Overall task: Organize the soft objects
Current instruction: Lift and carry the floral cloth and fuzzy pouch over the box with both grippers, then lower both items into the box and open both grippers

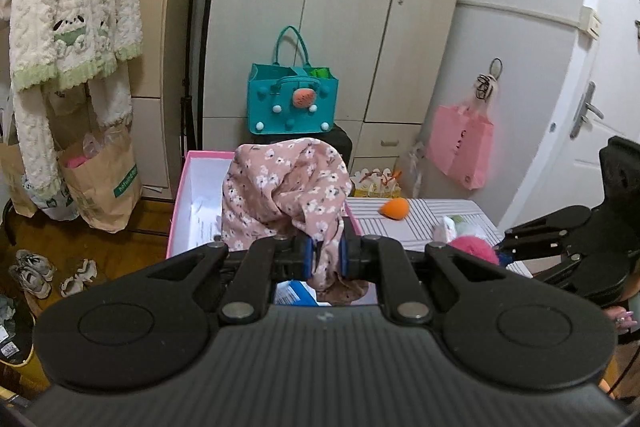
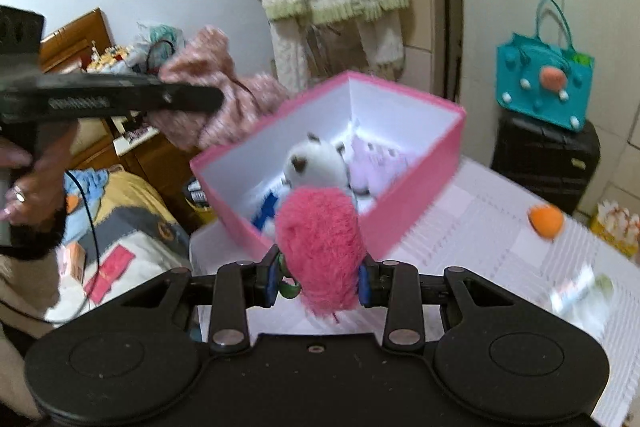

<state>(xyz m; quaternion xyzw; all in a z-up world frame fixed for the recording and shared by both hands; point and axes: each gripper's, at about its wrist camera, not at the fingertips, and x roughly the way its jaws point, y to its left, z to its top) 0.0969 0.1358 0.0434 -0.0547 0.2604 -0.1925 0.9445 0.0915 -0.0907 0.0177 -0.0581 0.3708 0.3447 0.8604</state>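
Floral cloth [image 1: 286, 187] hangs bunched above the pink box [image 1: 178, 215], pinched in your left gripper [image 1: 326, 253]; your right gripper [image 2: 316, 279] clamps the pink fluffy toy [image 2: 320, 247] just near of it. Loose folds could snag the rim and drape outside

Not much can actually be read here tbh. Green lettering is printed on a white strip on the brown paper bag [image 1: 105, 183] seen in the left wrist view, but it's too small and warped for any word to be made out. Dark marks are printed on the pink bag [image 1: 460, 147] hung by the door, and they're folded and unreadable. Printed lines can be seen on a paper sheet [image 1: 204, 225] inside the pink box [image 1: 178, 211], also illegible. In the right wrist view, everything is blurred and no text can be picked out.
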